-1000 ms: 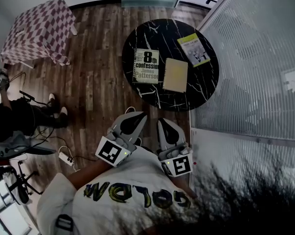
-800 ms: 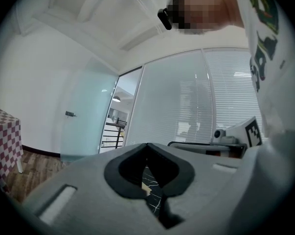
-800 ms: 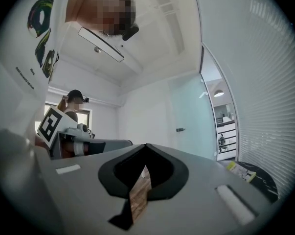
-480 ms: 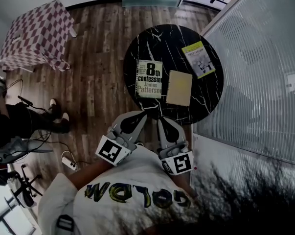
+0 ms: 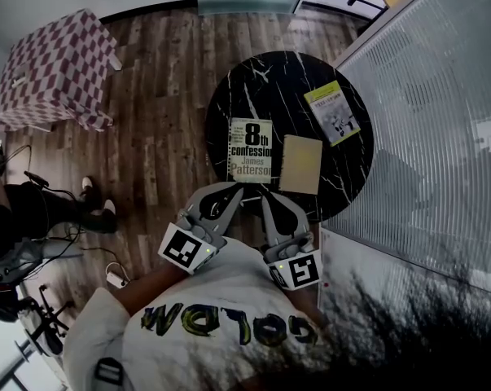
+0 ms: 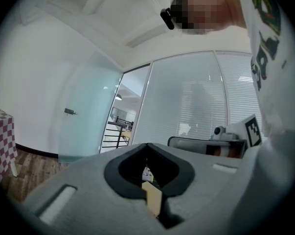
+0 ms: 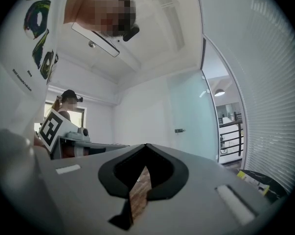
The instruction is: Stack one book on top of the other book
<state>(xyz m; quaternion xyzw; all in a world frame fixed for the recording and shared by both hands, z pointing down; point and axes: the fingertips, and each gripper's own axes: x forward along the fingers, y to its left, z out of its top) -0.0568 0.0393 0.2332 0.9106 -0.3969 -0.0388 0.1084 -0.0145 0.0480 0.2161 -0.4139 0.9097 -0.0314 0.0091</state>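
Round black table [image 5: 261, 88] bears three books [image 5: 251, 151]; left tongs [image 5: 227, 191], right tongs [image 5: 271, 202] closed tight, empty.

**Surroundings**

A round black marble-pattern table [image 5: 261, 88] stands on a wooden plank floor [image 5: 164, 80]. A table with a red-and-white checked cloth [image 5: 54, 68] stands well apart at upper left. A slatted glass partition [image 5: 440, 120] runs along the right. A white power strip [image 5: 115, 277] lies on the floor.

I see soft, even light and faint shadows. My pictures bend at the edges, and the corners go black.
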